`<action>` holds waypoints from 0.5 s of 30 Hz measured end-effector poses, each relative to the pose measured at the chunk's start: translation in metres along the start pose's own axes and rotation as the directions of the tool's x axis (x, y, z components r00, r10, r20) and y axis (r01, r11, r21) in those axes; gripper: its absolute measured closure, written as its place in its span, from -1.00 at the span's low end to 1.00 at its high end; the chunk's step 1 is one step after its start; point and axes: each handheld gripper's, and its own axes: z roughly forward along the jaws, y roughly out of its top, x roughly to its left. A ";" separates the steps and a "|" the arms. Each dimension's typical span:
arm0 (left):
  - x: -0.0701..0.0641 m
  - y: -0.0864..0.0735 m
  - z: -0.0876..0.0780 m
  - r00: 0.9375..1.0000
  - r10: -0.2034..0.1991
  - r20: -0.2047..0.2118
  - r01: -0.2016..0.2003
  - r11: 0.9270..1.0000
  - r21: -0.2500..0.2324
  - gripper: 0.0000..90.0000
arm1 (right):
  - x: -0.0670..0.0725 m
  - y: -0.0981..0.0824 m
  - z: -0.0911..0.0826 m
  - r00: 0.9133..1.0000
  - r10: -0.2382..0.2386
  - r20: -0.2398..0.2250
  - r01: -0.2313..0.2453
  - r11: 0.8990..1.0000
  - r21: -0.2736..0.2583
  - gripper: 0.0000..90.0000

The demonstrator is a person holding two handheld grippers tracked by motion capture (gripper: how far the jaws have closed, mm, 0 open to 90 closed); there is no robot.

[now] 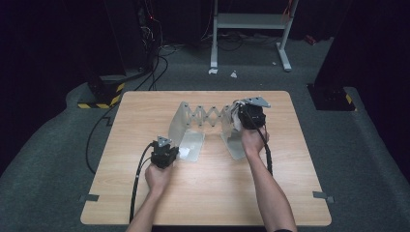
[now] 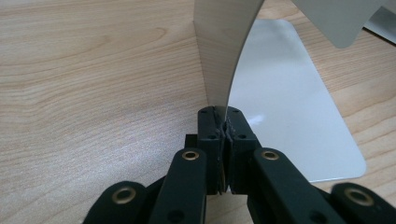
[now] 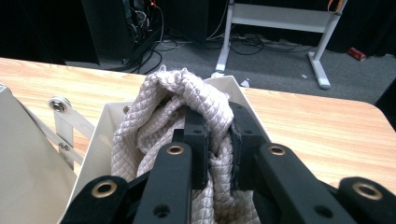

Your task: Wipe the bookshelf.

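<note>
An expanding metal rack (image 1: 205, 126), two bent end plates joined by a scissor lattice (image 1: 207, 116), is standing near the middle of the worktop (image 1: 208, 193). The left gripper (image 2: 224, 128) is pinching the thin edge of the rack's left end plate (image 2: 224, 51), its fingers (image 2: 210, 140) closed flat on the sheet where that plate's foot is lying on the wood. At the rack's right end plate (image 3: 105, 135), the right gripper (image 3: 218, 140) is holding a bundle of pale braided rope (image 3: 187, 93), fingers nearly together and sunk into the soft strands.

The rope is looking light, limp and compressible, so it is likely to sag and slip loose unless the grip stays on a thick fold near the top of the bundle. The rack is looking stiff but springy along the lattice, with smooth, slippery plates; pinning one plate edge, as the left gripper is doing, seems the sensible hold.
</note>
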 end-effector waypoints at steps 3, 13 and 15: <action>0.000 0.000 0.000 1.000 0.000 0.001 0.000 1.000 0.000 0.92 | 0.003 -0.004 0.003 0.999 -0.043 0.024 0.043 0.999 -0.010 0.79; 0.000 0.000 0.000 1.000 -0.004 0.003 0.004 1.000 -0.001 0.92 | 0.010 -0.011 0.006 0.990 -0.132 0.046 0.133 0.991 -0.006 0.79; 0.001 0.000 0.000 1.000 -0.009 0.008 0.009 1.000 0.000 0.93 | 0.007 -0.018 0.011 0.990 -0.133 0.045 0.132 0.991 0.021 0.79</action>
